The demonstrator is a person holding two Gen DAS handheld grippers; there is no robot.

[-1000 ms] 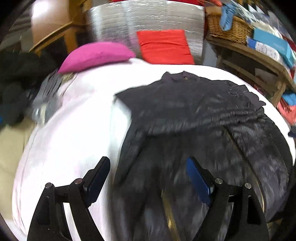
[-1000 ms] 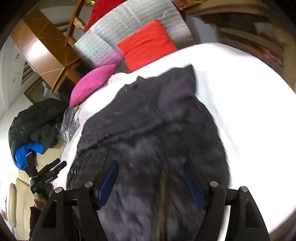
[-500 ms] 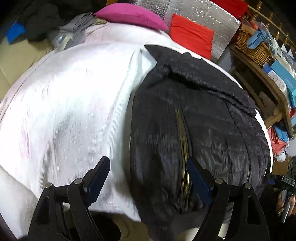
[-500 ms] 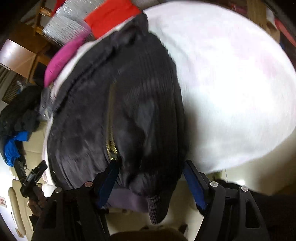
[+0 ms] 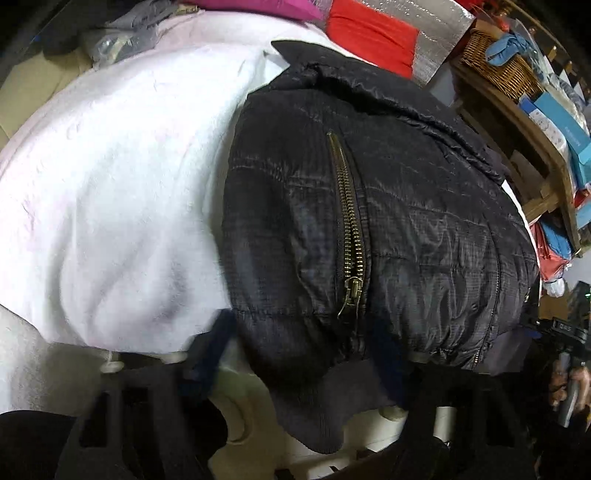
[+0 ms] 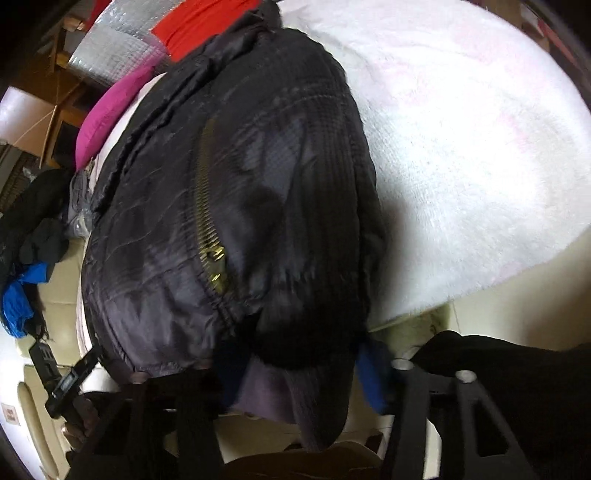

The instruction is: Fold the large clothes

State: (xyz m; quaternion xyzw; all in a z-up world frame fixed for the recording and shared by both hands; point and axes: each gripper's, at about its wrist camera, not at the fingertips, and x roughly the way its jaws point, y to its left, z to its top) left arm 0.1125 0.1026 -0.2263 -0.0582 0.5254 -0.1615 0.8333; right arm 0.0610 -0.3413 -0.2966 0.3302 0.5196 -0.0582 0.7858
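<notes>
Left gripper (image 5: 295, 363): jaws spread wide at the bottom of the left wrist view, one on each side of the ribbed hem (image 5: 317, 402) of the black puffer jacket (image 5: 388, 206); no pinch on the cloth shows.
Right gripper (image 6: 295, 373): also wide, its blue pads flanking the dangling hem at the lower centre of the right wrist view; it holds nothing that I can see.
Change: a second ago both cameras looked down the jacket from higher up, with the collar far off; now both sit low at the near edge of the white fleece blanket (image 5: 110, 177), and the hem fills the space between each pair of jaws.
Meaning: I judge this the approach to a grasp on the bottom edge, the fold itself not yet begun.
Jacket position: zipped, lying flat on the blanket, hem hanging over the near edge, collar toward the red cushion (image 5: 369, 29).
Left view only: wicker basket (image 5: 498, 62) and shelf at upper right; brass zipper pull (image 5: 351, 295) seen sharply.
Right view only: magenta pillow (image 6: 107, 114) at upper left and a dark clothes pile with blue cloth (image 6: 18, 302) at left.
</notes>
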